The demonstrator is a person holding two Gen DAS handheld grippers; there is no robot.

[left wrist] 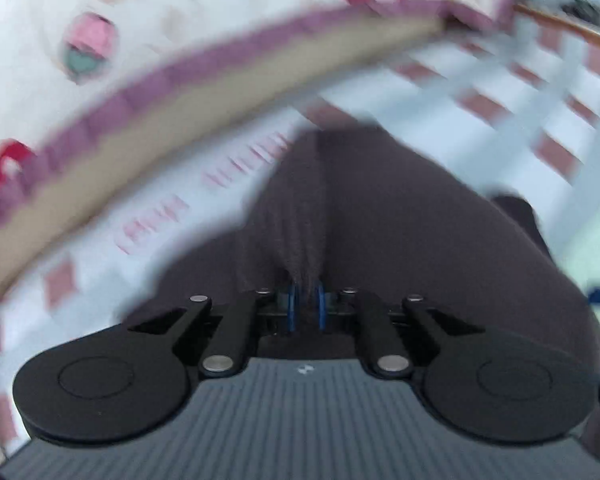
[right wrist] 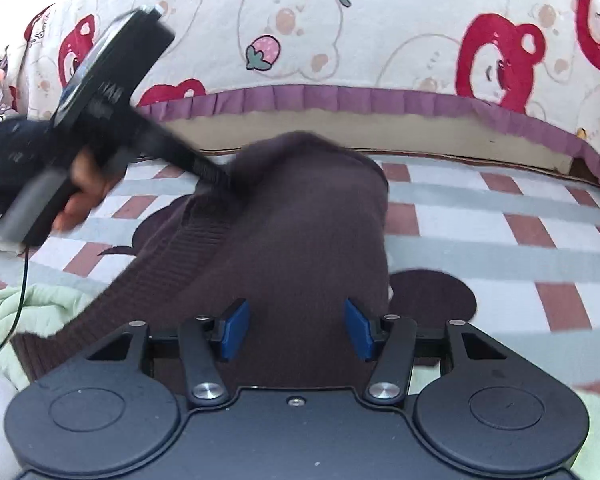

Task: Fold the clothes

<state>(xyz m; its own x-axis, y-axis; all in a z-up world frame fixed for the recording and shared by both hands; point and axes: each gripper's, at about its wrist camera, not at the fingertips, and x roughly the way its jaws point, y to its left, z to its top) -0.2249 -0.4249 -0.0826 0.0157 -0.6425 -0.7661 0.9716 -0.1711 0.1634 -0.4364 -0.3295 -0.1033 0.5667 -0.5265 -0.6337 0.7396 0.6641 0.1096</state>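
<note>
A dark brown knitted garment (right wrist: 300, 220) lies bunched on a checked bed sheet (right wrist: 500, 240), its ribbed hem running down to the left. My left gripper (left wrist: 307, 304) is shut on a pinched fold of the same garment (left wrist: 400, 208), the blue pads pressed close on the cloth. In the right wrist view the left gripper (right wrist: 220, 178) reaches in from the upper left, held by a person's hand (right wrist: 80, 188), its tip buried in the raised cloth. My right gripper (right wrist: 296, 330) stands open low over the garment, blue pads (right wrist: 234, 330) wide apart with cloth below them.
A quilt with red bears and strawberries and a purple frill (right wrist: 340, 40) lies across the back of the bed. A pale green cloth (right wrist: 20, 320) lies at the front left, with a thin black cable (right wrist: 22, 288) hanging over it. The left wrist view is blurred.
</note>
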